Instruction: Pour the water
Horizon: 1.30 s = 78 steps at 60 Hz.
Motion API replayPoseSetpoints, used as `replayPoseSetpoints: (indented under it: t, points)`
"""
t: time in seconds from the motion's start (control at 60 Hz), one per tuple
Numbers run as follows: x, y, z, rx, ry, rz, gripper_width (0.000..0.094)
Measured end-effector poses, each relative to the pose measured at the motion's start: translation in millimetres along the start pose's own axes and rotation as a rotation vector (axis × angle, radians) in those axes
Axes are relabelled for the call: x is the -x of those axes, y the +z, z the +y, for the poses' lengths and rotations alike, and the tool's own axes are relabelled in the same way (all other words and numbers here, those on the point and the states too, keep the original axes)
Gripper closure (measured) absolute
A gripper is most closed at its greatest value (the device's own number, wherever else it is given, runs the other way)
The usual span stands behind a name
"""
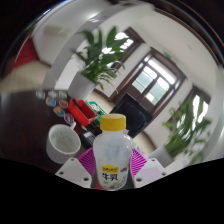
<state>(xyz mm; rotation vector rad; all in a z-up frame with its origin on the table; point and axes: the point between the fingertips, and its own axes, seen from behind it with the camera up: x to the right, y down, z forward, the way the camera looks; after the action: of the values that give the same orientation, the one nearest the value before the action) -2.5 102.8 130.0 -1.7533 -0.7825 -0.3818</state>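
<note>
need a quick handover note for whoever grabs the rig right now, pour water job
Gripper: shut on the bottle, one pink pad on each side of it. The view is tilted, so the gripper looks lifted and turned.
Bottle: clear plastic, yellow cap on, white and yellow label; held about upright relative to the fingers.
White cup: to the left of the bottle and slightly beyond the fingers, open side up; its contents cannot be made out.
Done: bottle picked up.
Left: the cap looks closed, so it probably needs to come off; then bring the bottle over the cup and tip it to pour.
</note>
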Motion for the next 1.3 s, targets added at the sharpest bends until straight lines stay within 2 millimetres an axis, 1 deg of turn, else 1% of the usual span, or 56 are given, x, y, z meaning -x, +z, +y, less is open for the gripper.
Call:
replayPoseSetpoints:
  t: [0.017,0.033,0.05,0.117,0.15,0.167,0.233,0.333,0.383,0.45,0.483,0.5,0.517,0.533,0.6,0.617,0.65,0.7,0.733,0.817,0.883,0.917,0.95,0.983,1.0,1.017,1.067,1.15,1.3]
  points:
    - [6,1,1,0.0,0.058,-0.014,0.0515]
    - [15,-2,3,-0.007,0.116,-0.02,0.0515]
    - [6,4,8,-0.02,0.166,-0.049,0.0515]
    - [-1,7,13,-0.044,0.345,-0.087,0.0514]
    - [2,7,13,-0.056,0.418,-0.067,0.0518]
    - [-6,9,20,-0.068,0.446,-0.074,0.0515]
    - [-18,12,30,-0.095,0.545,-0.068,0.0515]
    - [-16,14,38,-0.125,0.672,-0.107,0.0516]
    - [-13,16,43,-0.126,0.697,-0.106,0.0515]
    - [-12,25,58,-0.102,0.701,-0.095,0.0514]
    - [-7,27,66,-0.092,0.702,-0.097,0.0514]
    - [-4,32,71,-0.087,0.703,-0.099,0.0513]
    - [-2,32,74,-0.084,0.704,-0.104,0.0486]
    - [-5,31,70,-0.11,0.704,-0.098,0.0504]
    - [-4,29,72,-0.118,0.693,-0.095,0.0505]
    - [-4,26,70,-0.116,0.692,-0.094,0.0506]
    - [-3,29,72,-0.121,0.684,-0.089,0.0506]
    - [-3,28,72,-0.122,0.671,-0.084,0.0503]
    - [-4,27,72,-0.121,0.681,-0.078,0.0492]
    - [-4,27,72,-0.124,0.682,-0.064,0.0413]
    - [-3,24,74,-0.101,0.69,-0.059,0.037]
    - [-3,20,75,-0.089,0.696,-0.064,0.0345]
    - [-3,15,73,-0.089,0.703,-0.069,0.0299]
    - [-1,9,74,-0.082,0.709,-0.071,0.0224]
    - [-1,5,75,-0.076,0.712,-0.071,0.015]
    - [1,1,76,-0.071,0.716,-0.071,0.0153]
    - [6,-14,79,-0.057,0.729,-0.075,0.0094]
    - [18,-45,91,-0.023,0.749,-0.071,0.0085]
    - [34,-118,103,0.002,0.755,-0.032,0.008]
